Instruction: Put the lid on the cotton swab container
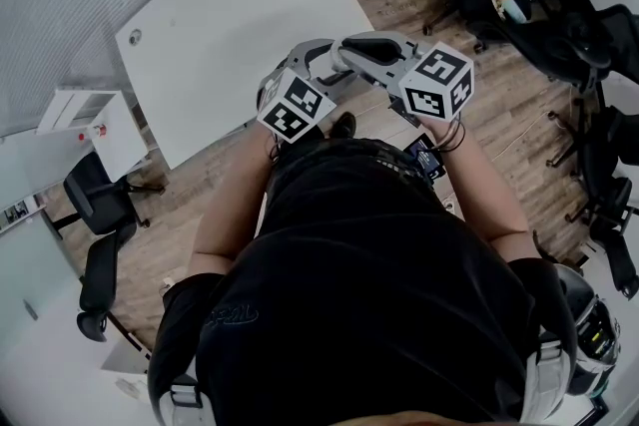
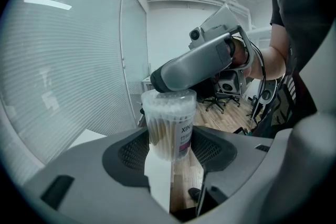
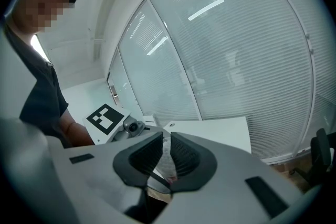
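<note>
Your left hand-held gripper (image 2: pixel 170 150) is clamped on the cotton swab container (image 2: pixel 169 131). Its jaws are set wide, with a ribbed pad against each side of the clear tub. The tub stands upright between them, packed with swabs, and shows a label (image 2: pixel 185 136) that begins "XIN". Only the left gripper view gives you this. It also shows the translucent lid (image 2: pixel 169 98) sitting over the container's mouth, and your right hand-held gripper (image 2: pixel 164 84) reaching in from the upper right with its dark tip at the top of that lid (whether the lid is fully seated cannot be told). The right gripper view looks from the other side: there the jaws are nearly together, pinching a thin translucent edge that seems to be the lid's rim, while the container's body is hidden behind the pads. Beyond them you see the left gripper's marker cube (image 3: pixel 107 118) and the white desk (image 3: pixel 215 131). The head view shows neither container nor lid, since the two gripper bodies cover them, but it does place everything. Both marker cubes are close together in front of your torso, held in the air over the wooden floor (image 1: pixel 519 115) just off the desk's near edge.
</note>
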{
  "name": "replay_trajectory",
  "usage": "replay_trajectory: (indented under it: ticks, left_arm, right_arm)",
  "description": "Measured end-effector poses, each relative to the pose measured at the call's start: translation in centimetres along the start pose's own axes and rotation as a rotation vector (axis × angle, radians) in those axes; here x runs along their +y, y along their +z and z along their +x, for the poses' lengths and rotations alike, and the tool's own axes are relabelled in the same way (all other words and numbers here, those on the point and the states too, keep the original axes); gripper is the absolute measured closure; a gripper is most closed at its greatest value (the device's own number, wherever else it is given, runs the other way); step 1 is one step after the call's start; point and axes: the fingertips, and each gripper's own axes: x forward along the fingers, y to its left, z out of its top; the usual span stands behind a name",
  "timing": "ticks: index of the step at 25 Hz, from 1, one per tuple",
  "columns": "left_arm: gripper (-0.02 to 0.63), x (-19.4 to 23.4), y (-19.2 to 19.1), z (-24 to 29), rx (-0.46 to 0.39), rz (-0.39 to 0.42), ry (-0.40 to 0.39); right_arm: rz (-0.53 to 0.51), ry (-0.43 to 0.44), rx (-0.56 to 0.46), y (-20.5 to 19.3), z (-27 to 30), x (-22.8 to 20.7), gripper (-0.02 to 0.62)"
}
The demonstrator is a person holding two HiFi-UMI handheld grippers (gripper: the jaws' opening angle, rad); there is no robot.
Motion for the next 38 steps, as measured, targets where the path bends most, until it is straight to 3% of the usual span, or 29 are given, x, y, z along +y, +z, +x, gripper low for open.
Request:
replay_trajectory:
  ticks: [12,23,38]
  left_arm:
    - [0.347,-0.3,-0.4,0.5,0.022,0.005,0.0]
    - [0.347,-0.7,-1.0,1.0,0.01,-0.025,-0.012]
    - [0.345,1.5,-2.0,-0.3,-0.03,-0.079,0.039]
  right_arm:
    - [-0.034,-0.048,0.016,-0.8,0.2,-0.4,0.557]
    - [-0.028,-0.04,0.037,-1.6,0.4,-0.5,0.558]
    - [-0.05,-0.057,-0.024,-0.6,0.8,-2.1,0.557]
